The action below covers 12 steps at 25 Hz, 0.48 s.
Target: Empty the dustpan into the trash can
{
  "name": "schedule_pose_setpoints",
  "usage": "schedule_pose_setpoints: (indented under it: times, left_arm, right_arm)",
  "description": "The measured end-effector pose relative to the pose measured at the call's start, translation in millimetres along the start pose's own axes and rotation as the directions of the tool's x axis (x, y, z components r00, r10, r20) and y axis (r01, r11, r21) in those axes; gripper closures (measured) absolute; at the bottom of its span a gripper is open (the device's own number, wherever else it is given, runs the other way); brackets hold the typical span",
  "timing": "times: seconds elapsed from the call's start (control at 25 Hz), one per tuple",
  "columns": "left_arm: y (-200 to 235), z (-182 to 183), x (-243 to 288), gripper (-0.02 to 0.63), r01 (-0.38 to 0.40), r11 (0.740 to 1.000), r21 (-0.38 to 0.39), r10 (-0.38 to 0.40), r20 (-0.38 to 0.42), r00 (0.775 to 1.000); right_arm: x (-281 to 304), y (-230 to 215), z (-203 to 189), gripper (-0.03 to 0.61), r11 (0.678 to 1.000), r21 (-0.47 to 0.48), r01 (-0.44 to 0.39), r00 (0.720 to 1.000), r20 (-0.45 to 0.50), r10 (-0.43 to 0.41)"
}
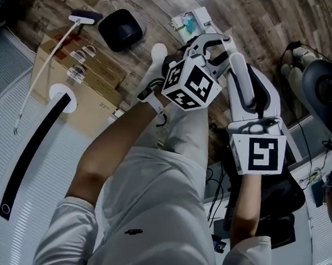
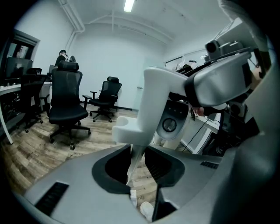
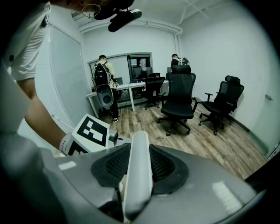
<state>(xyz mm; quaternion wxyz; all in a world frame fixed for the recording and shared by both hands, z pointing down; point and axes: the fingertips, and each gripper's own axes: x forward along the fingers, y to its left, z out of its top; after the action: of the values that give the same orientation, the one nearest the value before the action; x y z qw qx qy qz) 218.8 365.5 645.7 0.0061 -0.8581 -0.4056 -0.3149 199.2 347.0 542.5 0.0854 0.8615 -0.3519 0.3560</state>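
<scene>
right gripper (image 3: 139,154) on white handle (image 3: 138,186); cardboard box (image 1: 88,90) marked 27"

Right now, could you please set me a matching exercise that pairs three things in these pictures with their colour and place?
Things:
1. trash can
2. cardboard box
3. handle

Descriptions:
A. white, clamped between jaws
B. black, on the floor
C. brown, on the floor

Pairs: 1-B; 2-C; 3-A
</scene>
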Motion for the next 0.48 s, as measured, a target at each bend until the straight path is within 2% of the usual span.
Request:
schedule_pose_setpoints:
  times: [0.28, 0.48]
  left_arm:
    - [0, 19, -20, 0.509, -0.008, 0.999, -0.038, 0.009, 0.039, 0.999]
    - [5, 42, -37, 0.509, -0.029, 0.997, -0.065, 0.034, 0.083, 0.996]
  right_arm:
    - [-9, 13, 30, 0.439, 1.000, -0.028, -0.010, 0.999, 0.031, 0.011]
    - [-20, 16, 56, 0.439, 1.000, -0.009, -0.018, 0.998, 0.060, 0.019]
